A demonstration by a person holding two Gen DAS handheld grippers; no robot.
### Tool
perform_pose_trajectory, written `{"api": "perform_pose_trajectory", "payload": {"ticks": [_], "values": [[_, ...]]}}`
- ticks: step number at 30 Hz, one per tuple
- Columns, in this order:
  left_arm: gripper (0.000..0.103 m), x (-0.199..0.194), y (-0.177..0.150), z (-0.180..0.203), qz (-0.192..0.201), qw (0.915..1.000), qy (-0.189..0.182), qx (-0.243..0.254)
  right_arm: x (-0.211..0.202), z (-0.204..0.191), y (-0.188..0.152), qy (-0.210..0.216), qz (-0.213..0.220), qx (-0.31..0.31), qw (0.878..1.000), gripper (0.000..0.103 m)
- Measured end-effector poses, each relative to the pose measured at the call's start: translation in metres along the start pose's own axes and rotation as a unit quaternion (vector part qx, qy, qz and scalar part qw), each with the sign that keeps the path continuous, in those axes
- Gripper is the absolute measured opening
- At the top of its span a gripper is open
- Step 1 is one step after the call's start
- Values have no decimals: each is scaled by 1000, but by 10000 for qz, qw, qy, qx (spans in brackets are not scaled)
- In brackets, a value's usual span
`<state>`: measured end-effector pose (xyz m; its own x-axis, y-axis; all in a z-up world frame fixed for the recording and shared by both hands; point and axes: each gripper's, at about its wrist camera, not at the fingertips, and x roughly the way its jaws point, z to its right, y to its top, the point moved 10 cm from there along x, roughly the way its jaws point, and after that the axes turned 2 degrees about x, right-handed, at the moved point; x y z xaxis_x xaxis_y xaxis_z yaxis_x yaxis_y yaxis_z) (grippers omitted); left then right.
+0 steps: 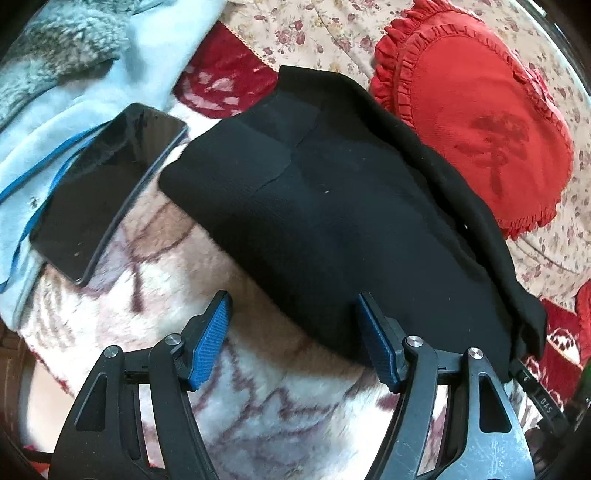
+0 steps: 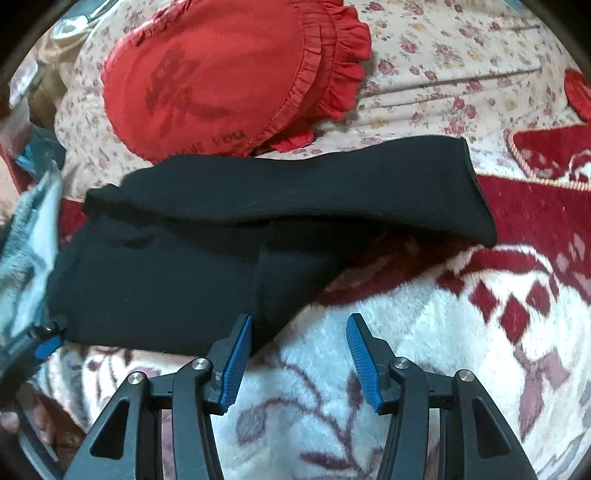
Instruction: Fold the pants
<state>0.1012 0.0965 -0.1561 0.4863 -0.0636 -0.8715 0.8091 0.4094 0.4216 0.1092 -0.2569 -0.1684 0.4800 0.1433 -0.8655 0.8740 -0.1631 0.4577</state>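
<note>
black pants lie folded on a fleece blanket, both grippers spread above them

seen from the left wrist, a pale blue garment (image 1: 92, 110) lies at far left with a dark phone (image 1: 107, 188) on its edge. right of the phone, the pants (image 1: 332, 206) lie folded into a thick black bundle on the white-and-red blanket (image 1: 258, 406). the left gripper (image 1: 293, 341) hangs over the bundle's near edge, jaws wide apart and pinching nothing; its right finger overlaps the cloth in view, but whether it touches cannot be told. a red frilled cushion (image 1: 476, 107) lies beyond the pants on a floral sheet (image 1: 332, 29).

seen from the right wrist, the tip of the other gripper shows at far left, by the bundle's corner. the pants (image 2: 166, 266) spread across the middle, one folded layer reaching right. the right gripper (image 2: 299, 354) is spread and empty, its left finger at the pants' near edge, its right finger over bare blanket (image 2: 424, 332). the cushion (image 2: 221, 74) sits behind.
</note>
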Motion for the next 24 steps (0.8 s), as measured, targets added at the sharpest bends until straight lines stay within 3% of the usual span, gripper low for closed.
{"api": "perform_pose_trajectory", "payload": {"ticks": [5,7,9,12,17,21,24], "values": [[69,10,14,9,78,10000,7,-1,11,2,24,-68,164,225,9996,48],[63,13,17,13,68,9999,-95,-18,14,2,29,-26,168,186,9997,43],[25,13,18,18,45,9995,-313,-59,11,3,31,100,226,207,9995,26],[11,4,16,24,79,9995,-277,111,3,5,34,387,242,365,9983,14],[9,-35,13,31,301,9976,-530,314,-34,5,31,946,364,699,9924,11],[9,-73,2,25,482,9956,-646,487,-85,-1,13,1113,486,403,9918,10],[9,-85,-22,16,416,9950,-591,696,-106,-1,-19,1113,262,113,9934,11]]}}
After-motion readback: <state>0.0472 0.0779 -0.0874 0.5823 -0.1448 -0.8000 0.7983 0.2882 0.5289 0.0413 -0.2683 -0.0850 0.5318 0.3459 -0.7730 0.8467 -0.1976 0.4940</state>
